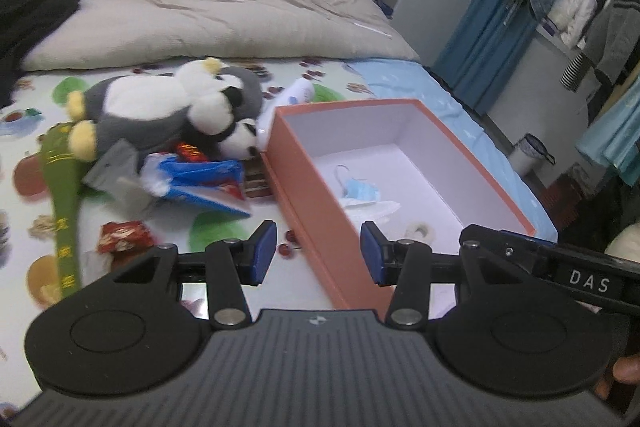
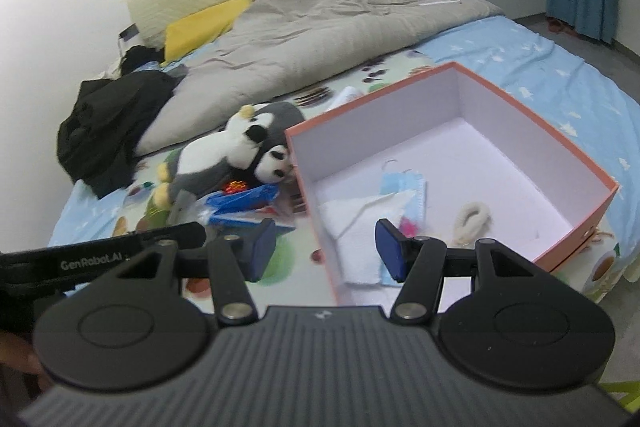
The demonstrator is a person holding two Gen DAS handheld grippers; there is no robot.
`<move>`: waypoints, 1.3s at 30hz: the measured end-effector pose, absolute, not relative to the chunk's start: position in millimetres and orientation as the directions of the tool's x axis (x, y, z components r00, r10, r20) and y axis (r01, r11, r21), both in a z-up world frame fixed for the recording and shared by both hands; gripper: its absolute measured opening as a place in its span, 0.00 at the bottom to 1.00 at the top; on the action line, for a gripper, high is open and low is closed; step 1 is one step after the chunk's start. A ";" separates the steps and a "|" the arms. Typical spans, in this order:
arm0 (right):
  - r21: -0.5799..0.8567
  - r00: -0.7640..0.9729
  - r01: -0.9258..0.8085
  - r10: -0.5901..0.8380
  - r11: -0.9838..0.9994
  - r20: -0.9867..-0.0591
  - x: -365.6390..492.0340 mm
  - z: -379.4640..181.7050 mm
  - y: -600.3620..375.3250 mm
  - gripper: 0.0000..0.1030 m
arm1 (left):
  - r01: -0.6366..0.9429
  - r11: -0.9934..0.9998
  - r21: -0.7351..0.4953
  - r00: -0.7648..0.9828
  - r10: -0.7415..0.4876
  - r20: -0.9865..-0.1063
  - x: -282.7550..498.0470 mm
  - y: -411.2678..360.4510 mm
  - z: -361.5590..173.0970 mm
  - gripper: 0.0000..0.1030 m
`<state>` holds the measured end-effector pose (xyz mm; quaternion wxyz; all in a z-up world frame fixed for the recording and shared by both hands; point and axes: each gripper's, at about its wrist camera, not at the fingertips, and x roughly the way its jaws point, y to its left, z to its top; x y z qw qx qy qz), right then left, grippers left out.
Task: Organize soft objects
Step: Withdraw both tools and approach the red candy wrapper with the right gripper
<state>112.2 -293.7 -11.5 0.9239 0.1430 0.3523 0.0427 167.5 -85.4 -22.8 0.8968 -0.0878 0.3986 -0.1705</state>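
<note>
I'm holding both grippers, left (image 1: 318, 253) and right (image 2: 326, 249), apart and empty; the penguin (image 1: 160, 107) is lying far-left of the box (image 1: 320, 211), long axis left-right, nearer my left.

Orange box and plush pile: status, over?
Left tongs open, empty. Right tongs open, empty, over the orange box rim. Face mask and cloth inside; plush toys still outside on bed.
</note>
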 end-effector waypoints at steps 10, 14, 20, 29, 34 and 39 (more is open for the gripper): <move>0.285 0.743 -0.057 0.231 0.957 -0.628 89.0 -9.2 -252.9 0.57 | 0.189 0.937 -0.294 0.672 -0.342 -0.656 127.0 -38.8 -13.2 0.51; 0.280 0.736 -0.090 0.253 0.956 -0.627 79.1 -10.5 -237.0 0.57 | 0.164 0.943 -0.290 0.681 -0.321 -0.658 110.1 -24.2 -16.6 0.51; 0.289 0.709 -0.138 0.298 0.947 -0.639 67.1 -18.0 -218.7 0.57 | 0.100 0.954 -0.282 0.691 -0.271 -0.670 87.4 -0.1 -29.7 0.51; 0.328 0.653 -0.184 0.365 0.927 -0.663 73.1 -35.1 -192.6 0.57 | 0.000 0.964 -0.264 0.674 -0.196 -0.712 76.0 31.0 -60.2 0.51; 0.347 0.619 -0.196 0.391 0.917 -0.682 87.3 -47.1 -184.0 0.57 | -0.032 0.971 -0.237 0.657 -0.158 -0.737 88.8 39.5 -76.8 0.51; 0.366 0.574 -0.202 0.412 0.908 -0.707 111.7 -62.5 -175.1 0.57 | -0.051 0.974 -0.220 0.637 -0.138 -0.758 111.6 44.5 -93.6 0.51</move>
